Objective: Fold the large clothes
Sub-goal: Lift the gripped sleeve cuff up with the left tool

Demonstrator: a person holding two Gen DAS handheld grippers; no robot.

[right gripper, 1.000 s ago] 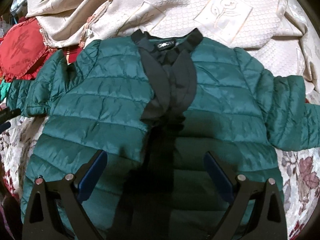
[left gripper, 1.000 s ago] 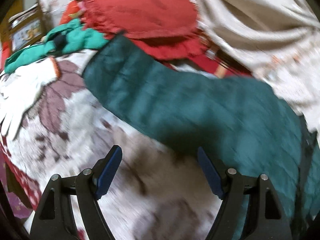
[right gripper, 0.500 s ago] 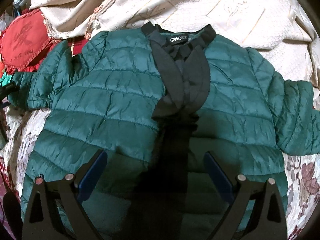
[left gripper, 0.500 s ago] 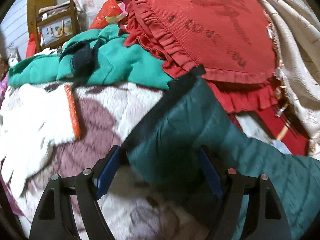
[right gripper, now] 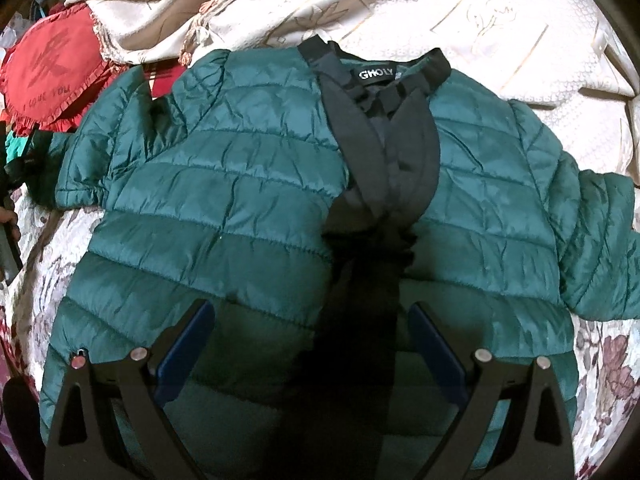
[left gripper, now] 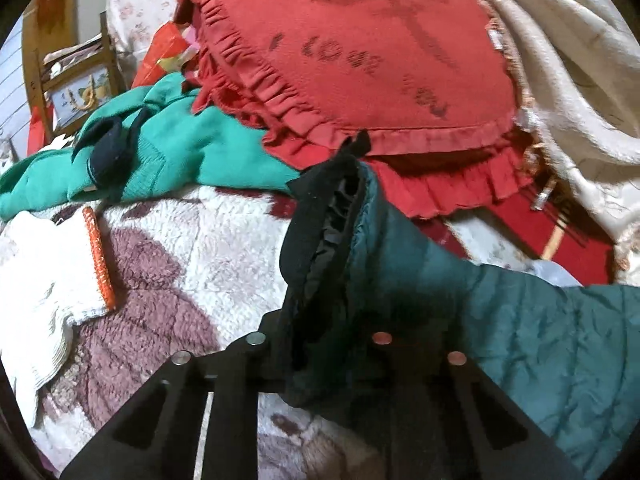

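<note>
A dark green quilted jacket (right gripper: 224,208) with a black placket and collar lies front up on the bed, sleeves spread. In the left wrist view my left gripper (left gripper: 320,344) is shut on the black-edged cuff (left gripper: 320,240) of the jacket's sleeve (left gripper: 540,320); the fingertips are hidden by the fabric. In the right wrist view my right gripper (right gripper: 312,344) is open and empty above the lower front of the jacket, over the placket (right gripper: 360,300).
A red frilled cushion (left gripper: 360,60) lies just beyond the cuff. A bright green garment (left gripper: 168,160) and a white cloth with an orange edge (left gripper: 48,280) lie to the left on the floral blanket (left gripper: 180,264). A cream quilt (right gripper: 440,12) lies behind the jacket.
My left gripper moved to the sleeve end and closed on the cuff. The right gripper drifted slightly nearer over the jacket and stayed open.
</note>
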